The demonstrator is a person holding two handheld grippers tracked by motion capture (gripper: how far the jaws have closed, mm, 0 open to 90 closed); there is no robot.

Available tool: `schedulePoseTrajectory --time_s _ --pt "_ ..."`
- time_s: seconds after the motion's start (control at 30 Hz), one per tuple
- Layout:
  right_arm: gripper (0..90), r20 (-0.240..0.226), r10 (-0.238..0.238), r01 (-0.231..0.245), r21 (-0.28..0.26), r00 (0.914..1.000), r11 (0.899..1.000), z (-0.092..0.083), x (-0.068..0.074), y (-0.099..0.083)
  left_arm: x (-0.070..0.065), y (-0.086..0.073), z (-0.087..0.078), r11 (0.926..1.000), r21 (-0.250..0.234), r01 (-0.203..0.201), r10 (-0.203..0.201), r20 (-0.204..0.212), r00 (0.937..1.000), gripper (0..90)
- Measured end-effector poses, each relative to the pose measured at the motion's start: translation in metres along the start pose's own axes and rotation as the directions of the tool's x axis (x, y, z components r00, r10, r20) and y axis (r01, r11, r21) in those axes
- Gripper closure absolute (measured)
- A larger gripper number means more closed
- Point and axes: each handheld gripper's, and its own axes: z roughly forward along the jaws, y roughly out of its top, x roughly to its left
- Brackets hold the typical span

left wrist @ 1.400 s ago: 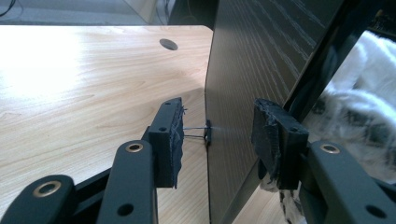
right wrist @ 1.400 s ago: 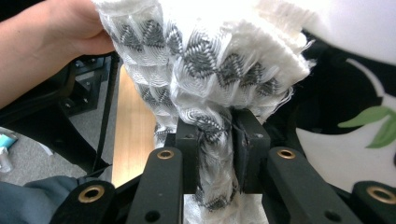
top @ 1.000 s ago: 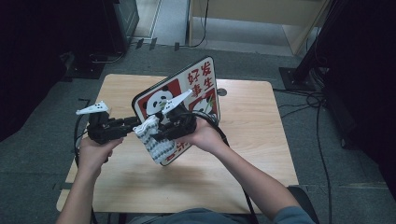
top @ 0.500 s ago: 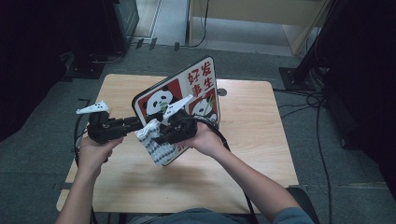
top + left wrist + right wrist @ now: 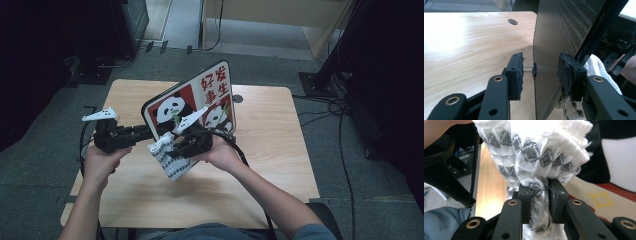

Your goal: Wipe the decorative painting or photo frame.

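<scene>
Board: the panda board (image 5: pixel 192 107) stands tilted on edge over the middle of the wooden table (image 5: pixel 280 150), its printed face with pandas and red characters turned toward the person.
Left gripper: the left gripper (image 5: pixel 539 71) straddles the board's dark back edge (image 5: pixel 554 50); its jaws stand partly open, one pad on each side, with a gap showing on the left side, so no firm grip can be told.
Right gripper: the right gripper (image 5: pixel 539 192) has its jaws pinched tight on a bunched white cloth with grey zigzags (image 5: pixel 534 152).
Cloth: it hangs against the board's lower front (image 5: pixel 170 157), just above the table.
</scene>
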Motion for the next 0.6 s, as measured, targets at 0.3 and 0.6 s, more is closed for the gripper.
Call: schedulePoseTrajectory --time_s 0.3,0.6 --pt "75.4 -0.007 0.001 -0.001 0.014 1.0 1.0 0.006 -0.001 -0.009 0.0 0.0 0.0 1.0 0.0 0.001 -0.001 -0.003 1.0 56.3" --pt "75.4 -0.018 0.003 -0.002 0.018 0.9998 1.0 0.014 -0.003 -0.02 0.0 -0.001 0.0 1.0 0.002 0.005 -0.005 -0.005 1.0 56.6"
